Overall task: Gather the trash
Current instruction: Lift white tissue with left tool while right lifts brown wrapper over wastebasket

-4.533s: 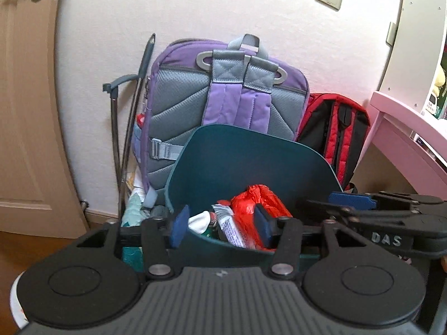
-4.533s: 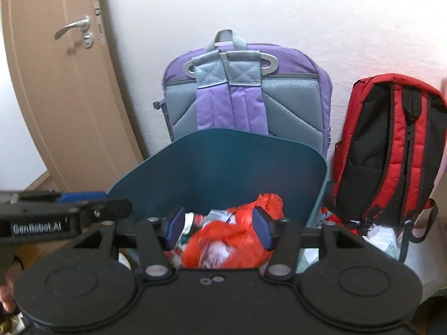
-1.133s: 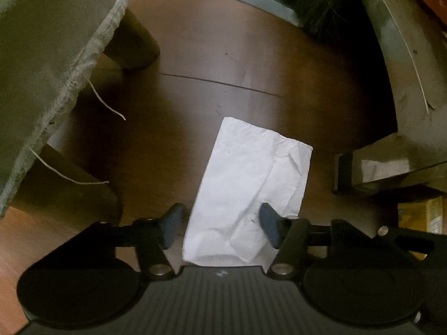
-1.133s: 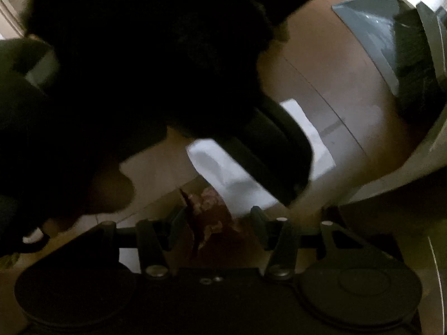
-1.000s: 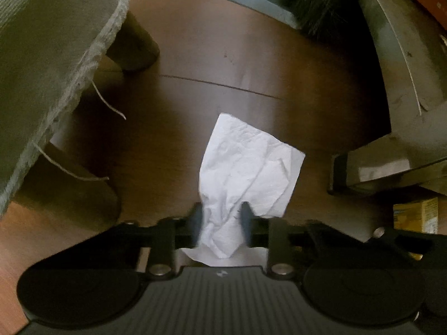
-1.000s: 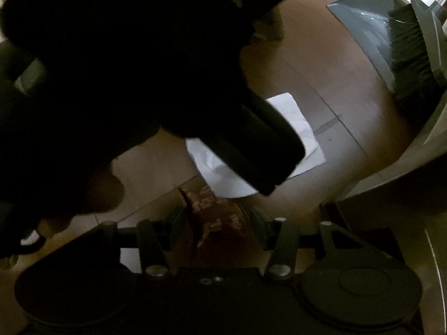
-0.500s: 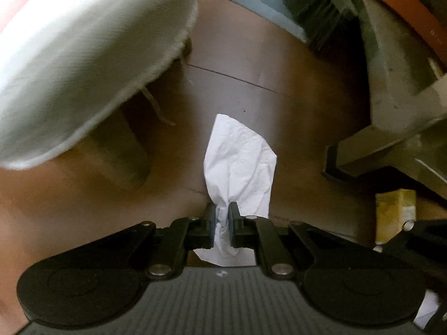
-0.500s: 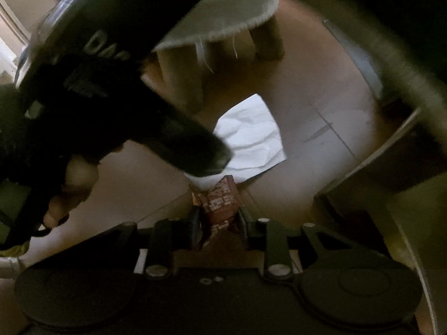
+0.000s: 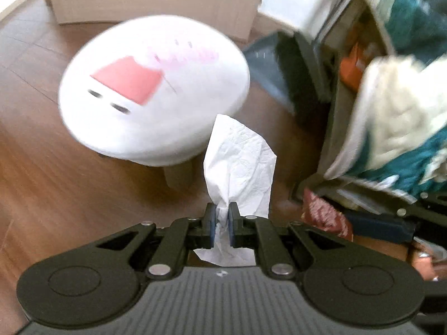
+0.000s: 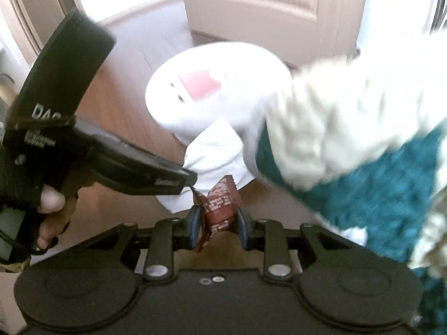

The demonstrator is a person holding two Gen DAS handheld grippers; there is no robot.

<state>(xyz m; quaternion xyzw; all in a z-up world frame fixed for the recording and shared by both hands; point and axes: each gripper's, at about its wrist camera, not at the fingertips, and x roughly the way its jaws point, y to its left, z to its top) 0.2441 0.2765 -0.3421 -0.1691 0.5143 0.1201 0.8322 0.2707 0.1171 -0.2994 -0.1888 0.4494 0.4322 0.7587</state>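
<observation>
My left gripper (image 9: 222, 220) is shut on a white paper tissue (image 9: 240, 162), which hangs from the jaws above the wooden floor. My right gripper (image 10: 219, 222) is shut on a dark red snack wrapper (image 10: 222, 201) with small white print. In the right wrist view the left gripper's body (image 10: 111, 156) sits at the left with the tissue (image 10: 212, 150) at its tip. The red wrapper also shows in the left wrist view (image 9: 324, 215) at the right.
A round stool with a white cushion (image 9: 153, 92) stands on the wooden floor (image 9: 56, 189) just ahead. A white and teal knitted blanket (image 9: 399, 128) lies on furniture at the right. A dustpan and brush (image 9: 282, 64) lean behind the stool. A door (image 10: 273, 0) is beyond.
Both grippers closed on their items, the left on the tissue, the right on the wrapper, and rose from the floor under the stool. The views now look over the stool's top.
</observation>
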